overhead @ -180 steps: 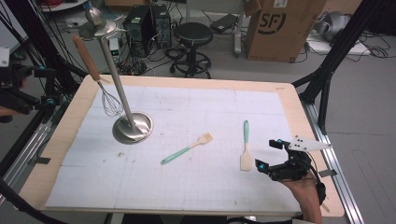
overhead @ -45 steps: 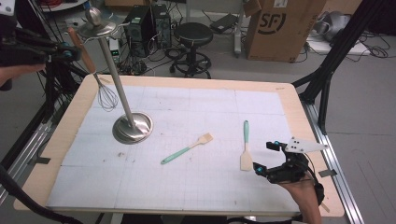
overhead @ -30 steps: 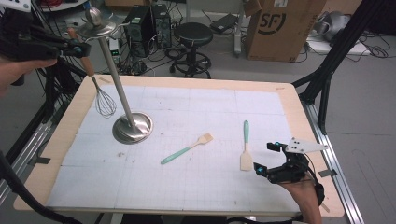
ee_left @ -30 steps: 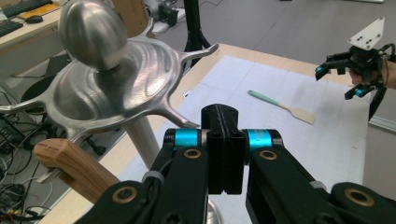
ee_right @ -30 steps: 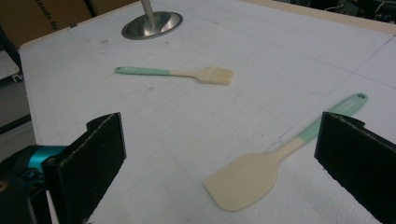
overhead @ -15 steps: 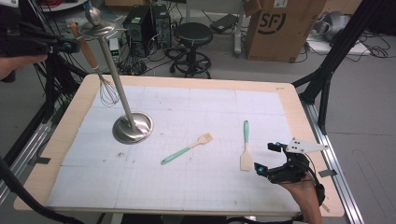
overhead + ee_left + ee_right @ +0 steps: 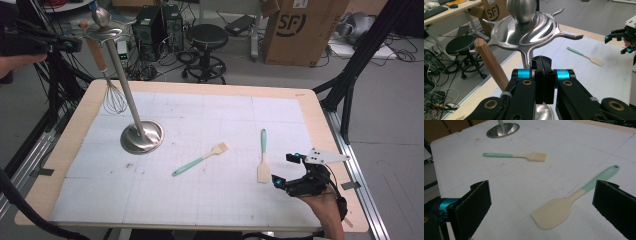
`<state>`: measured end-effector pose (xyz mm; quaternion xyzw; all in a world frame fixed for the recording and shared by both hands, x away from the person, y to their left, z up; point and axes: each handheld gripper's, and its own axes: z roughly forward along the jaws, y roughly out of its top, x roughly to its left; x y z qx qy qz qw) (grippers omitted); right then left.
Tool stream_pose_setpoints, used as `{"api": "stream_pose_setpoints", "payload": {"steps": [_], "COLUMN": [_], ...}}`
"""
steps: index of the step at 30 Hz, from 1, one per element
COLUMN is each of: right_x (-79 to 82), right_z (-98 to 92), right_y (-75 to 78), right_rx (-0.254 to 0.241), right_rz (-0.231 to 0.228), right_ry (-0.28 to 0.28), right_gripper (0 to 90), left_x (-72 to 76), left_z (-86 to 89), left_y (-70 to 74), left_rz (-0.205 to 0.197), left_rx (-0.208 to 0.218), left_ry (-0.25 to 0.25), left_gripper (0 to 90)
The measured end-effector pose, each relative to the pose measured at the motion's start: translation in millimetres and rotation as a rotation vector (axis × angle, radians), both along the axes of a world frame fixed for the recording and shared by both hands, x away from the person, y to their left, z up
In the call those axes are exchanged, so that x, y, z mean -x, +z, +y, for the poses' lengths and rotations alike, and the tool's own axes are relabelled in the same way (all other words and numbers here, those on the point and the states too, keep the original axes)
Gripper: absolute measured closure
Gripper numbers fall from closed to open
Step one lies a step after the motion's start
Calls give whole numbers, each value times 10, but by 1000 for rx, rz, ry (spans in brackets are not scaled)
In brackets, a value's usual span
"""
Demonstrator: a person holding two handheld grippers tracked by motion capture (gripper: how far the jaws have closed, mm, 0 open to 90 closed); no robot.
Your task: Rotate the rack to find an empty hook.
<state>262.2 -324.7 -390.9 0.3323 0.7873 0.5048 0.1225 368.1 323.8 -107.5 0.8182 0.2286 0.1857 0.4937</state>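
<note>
A steel stand (image 7: pixel 141 137) with a tilted pole carries a plate of hook arms (image 7: pixel 531 27) under a ball on top. A whisk (image 7: pixel 114 100) slants beside the pole, and its wooden handle (image 7: pixel 490 65) reaches up to one hook arm. My left gripper (image 7: pixel 543 66) is shut and empty, level with the stand's top and just right of the handle; from above the left gripper (image 7: pixel 65 44) is at the upper left. My right gripper (image 7: pixel 544 197) stands open over the mat near a mint-handled spatula (image 7: pixel 564 207); the high view has the right gripper (image 7: pixel 295 172) at the lower right.
A mint-handled brush (image 7: pixel 202 160) lies mid-table between the stand's base and the spatula (image 7: pixel 262 157). The white gridded mat (image 7: pixel 210 200) covers the wooden table. Behind the table are a stool (image 7: pixel 206 37), computer towers and a cardboard box (image 7: pixel 300 30).
The left gripper came in from the far left and now hovers beside the stand's top. The whisk sits slightly higher than six seconds ago. The right gripper has kept still.
</note>
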Motion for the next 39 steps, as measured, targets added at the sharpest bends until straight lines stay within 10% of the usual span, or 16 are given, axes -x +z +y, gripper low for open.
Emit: {"api": "stream_pose_setpoints", "payload": {"steps": [12,39], "right_x": [3,-35], "right_z": [-11,109], "right_y": [18,103], "right_rx": [-10,-6], "right_rz": [-10,-29], "right_ry": [2,33], "right_gripper": [6,6], "left_x": [204,729], "left_z": [-41,-81], "left_y": [-160,-1058], "left_rz": [6,-24], "left_rx": [14,47], "left_ry": [-35,-78], "left_gripper": [838,16]}}
